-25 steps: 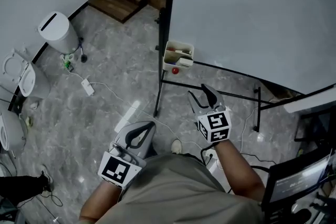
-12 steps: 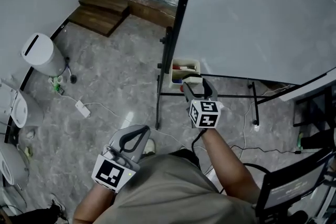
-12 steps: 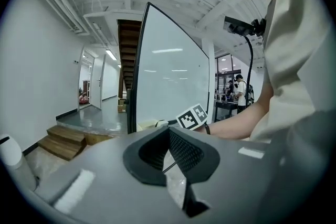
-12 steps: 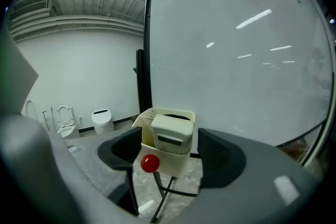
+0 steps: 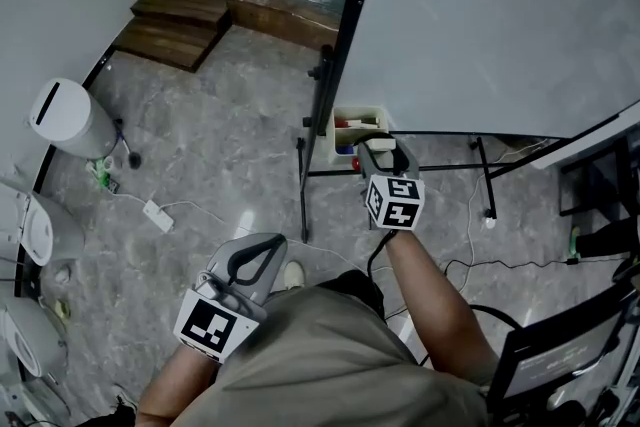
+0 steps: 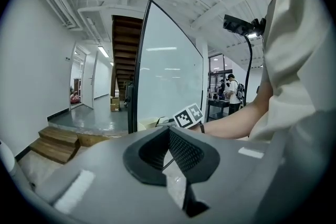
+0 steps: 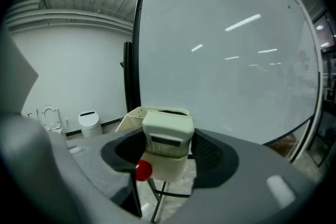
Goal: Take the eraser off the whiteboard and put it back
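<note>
The right gripper [image 7: 168, 147] has just been closing its jaws. They stand wide around the eraser [image 7: 168, 132], not visibly pinching it. The eraser sits on the cream tray [image 7: 129, 114] at the whiteboard's [image 7: 226, 50] lower left corner. Closing off-centre could tip the eraser into the tray or knock it to the floor. The left gripper [image 5: 268, 245], jaws together and empty, hangs well clear of the whiteboard.

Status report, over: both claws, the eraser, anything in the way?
Left claw shut, empty. Right claw just been closing, eraser between, grip unconfirmed. Eraser over tray at whiteboard edge. Nothing blocking.
</note>
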